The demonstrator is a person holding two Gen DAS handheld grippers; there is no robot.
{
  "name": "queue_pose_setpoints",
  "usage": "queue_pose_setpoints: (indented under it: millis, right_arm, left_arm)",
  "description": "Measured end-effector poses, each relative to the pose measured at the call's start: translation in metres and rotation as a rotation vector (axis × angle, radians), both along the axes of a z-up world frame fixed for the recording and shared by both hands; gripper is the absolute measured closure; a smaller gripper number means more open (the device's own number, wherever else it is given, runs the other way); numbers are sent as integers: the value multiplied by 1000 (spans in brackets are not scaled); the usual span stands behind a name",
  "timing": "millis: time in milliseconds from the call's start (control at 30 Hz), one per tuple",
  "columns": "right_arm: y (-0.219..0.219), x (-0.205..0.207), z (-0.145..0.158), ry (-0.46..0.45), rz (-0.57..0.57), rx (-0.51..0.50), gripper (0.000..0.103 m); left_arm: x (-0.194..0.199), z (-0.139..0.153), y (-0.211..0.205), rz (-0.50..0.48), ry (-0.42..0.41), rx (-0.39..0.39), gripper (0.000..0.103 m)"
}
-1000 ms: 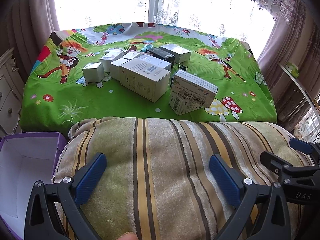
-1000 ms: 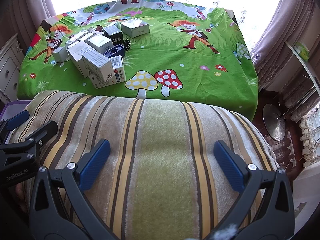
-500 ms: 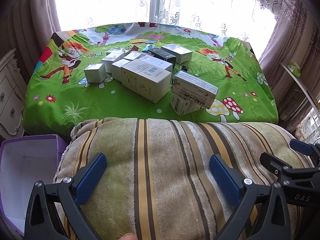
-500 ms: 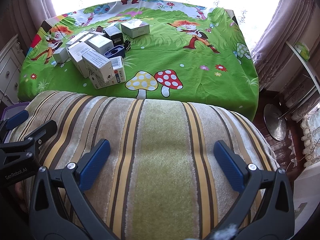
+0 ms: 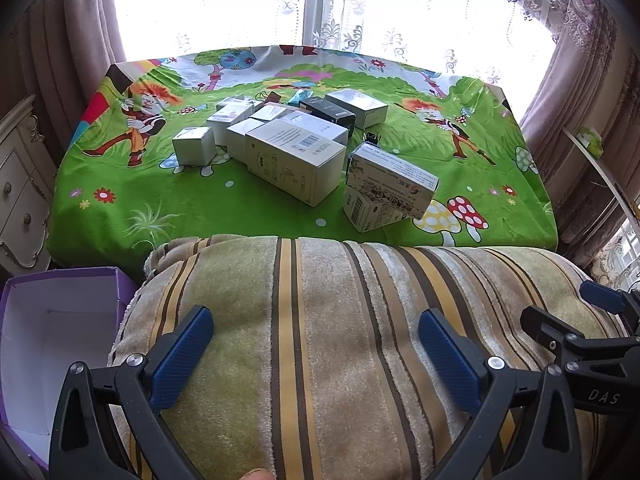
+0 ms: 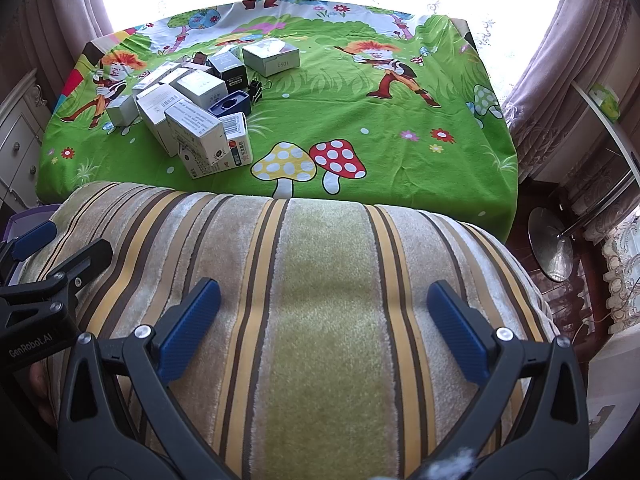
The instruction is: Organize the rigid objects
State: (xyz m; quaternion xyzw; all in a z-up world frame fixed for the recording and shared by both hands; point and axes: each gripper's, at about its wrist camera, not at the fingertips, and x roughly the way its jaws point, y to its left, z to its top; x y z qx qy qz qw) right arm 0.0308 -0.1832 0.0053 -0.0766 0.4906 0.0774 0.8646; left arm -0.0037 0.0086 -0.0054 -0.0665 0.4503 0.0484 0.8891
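Several small cardboard boxes (image 5: 296, 156) lie in a loose cluster on a table with a green cartoon cloth (image 5: 240, 208); they also show at the left of the right wrist view (image 6: 192, 108). A large white box (image 5: 294, 162) lies in the middle, and two stacked printed boxes (image 5: 386, 188) stand nearest me. A black box (image 6: 230, 66) and a dark blue object (image 6: 230, 105) sit among them. My left gripper (image 5: 316, 344) and right gripper (image 6: 324, 324) are open and empty, held low over a striped plush cushion (image 5: 320, 320), well short of the boxes.
An open purple box with a white inside (image 5: 48, 328) sits low at the left, beside the cushion. A white drawer cabinet (image 5: 20, 184) stands to the left of the table. Curtains and a bright window lie behind. A shelf and a metal stand base (image 6: 550, 244) are at the right.
The left wrist view has drifted slightly, so the table sits a little lower and more to the right in it. The right wrist view and both open grippers are unchanged.
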Motion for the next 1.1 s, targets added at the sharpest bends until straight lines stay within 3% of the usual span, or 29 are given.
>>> queue_pose_setpoints:
  millis: [1100]
  right_arm:
    - [0,-1,0,-8,-1,4,0]
  left_arm:
    - [-1,0,4,36,4,9,0]
